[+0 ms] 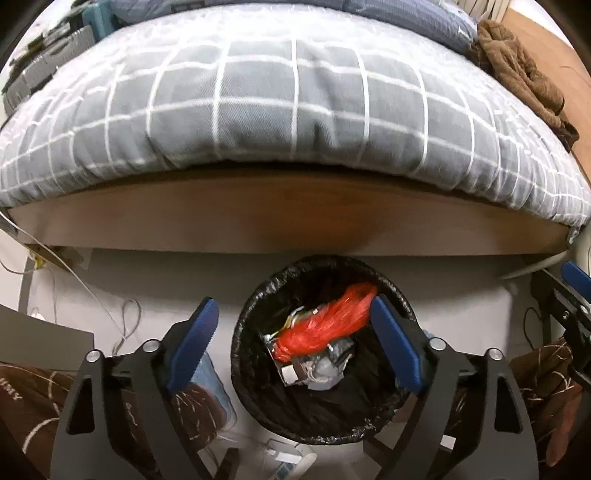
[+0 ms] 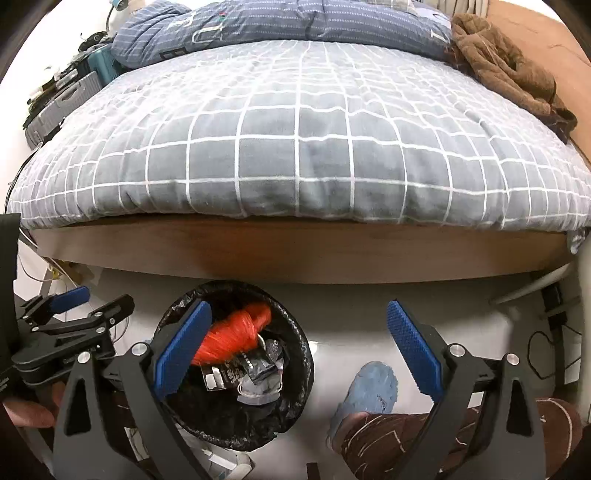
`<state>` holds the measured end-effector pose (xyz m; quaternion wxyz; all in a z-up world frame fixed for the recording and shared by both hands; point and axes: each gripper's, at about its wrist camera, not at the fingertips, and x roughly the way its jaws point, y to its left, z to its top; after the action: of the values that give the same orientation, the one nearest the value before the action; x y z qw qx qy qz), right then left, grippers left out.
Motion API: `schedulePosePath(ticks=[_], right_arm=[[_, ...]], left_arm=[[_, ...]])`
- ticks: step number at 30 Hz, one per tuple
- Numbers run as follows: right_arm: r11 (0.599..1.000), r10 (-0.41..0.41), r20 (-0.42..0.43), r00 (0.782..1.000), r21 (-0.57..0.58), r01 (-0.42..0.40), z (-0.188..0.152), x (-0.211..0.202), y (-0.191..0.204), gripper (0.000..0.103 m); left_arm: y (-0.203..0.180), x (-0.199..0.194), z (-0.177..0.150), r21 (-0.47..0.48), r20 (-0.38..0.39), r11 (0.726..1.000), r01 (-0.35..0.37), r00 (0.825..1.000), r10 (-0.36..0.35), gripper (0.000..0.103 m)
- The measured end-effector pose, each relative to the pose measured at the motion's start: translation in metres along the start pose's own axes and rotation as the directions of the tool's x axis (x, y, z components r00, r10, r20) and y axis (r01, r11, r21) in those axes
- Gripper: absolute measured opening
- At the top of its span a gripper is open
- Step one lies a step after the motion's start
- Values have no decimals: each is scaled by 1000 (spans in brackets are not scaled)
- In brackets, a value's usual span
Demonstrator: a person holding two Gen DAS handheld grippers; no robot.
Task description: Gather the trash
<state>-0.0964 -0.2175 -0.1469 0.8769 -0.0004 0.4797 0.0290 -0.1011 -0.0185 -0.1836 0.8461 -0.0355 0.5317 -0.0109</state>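
Both your left gripper (image 1: 291, 328) and right gripper (image 2: 299, 343) hang released, empty, above the bin (image 1: 243, 354). Inside it, the red bag (image 1: 325, 325) looks light, soft, crinkly; pinch its bunched neck.

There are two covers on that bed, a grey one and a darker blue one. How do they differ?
The grey quilt carries a large grid of thin white lines; the blue quilt has fine pale stripes. The grey quilt lies spread out and reaches the near edge of the bed, while the blue quilt is bunched up at the far end. The grey quilt covers far more of the bed than the blue one. Both are soft, puffy bedding on the same bed.
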Motion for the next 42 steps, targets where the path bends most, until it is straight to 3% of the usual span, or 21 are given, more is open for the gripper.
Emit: schedulePosePath(ticks=[4, 14, 23, 32, 42], right_arm=[[1000, 5, 37, 999, -7, -5, 9, -17, 4, 92], [999, 7, 200, 980, -35, -1, 32, -107, 18, 92], [1000, -2, 297, 955, -25, 11, 32, -181, 27, 95], [1000, -28, 317, 948, 3, 29, 21, -214, 29, 95], [1000, -27, 324, 946, 0, 28, 16, -221, 32, 95]], left_arm=[[4, -31, 11, -15, 81, 1000, -7, 997, 8, 97], [8, -140, 25, 7, 254, 1000, 13, 967, -14, 97], [10, -209, 11, 10, 320, 999, 47, 946, -48, 97], [12, -242, -3, 26, 364, 998, 60, 929, -65, 97], [7, -249, -3, 41, 374, 998, 57, 925, -68, 97]])
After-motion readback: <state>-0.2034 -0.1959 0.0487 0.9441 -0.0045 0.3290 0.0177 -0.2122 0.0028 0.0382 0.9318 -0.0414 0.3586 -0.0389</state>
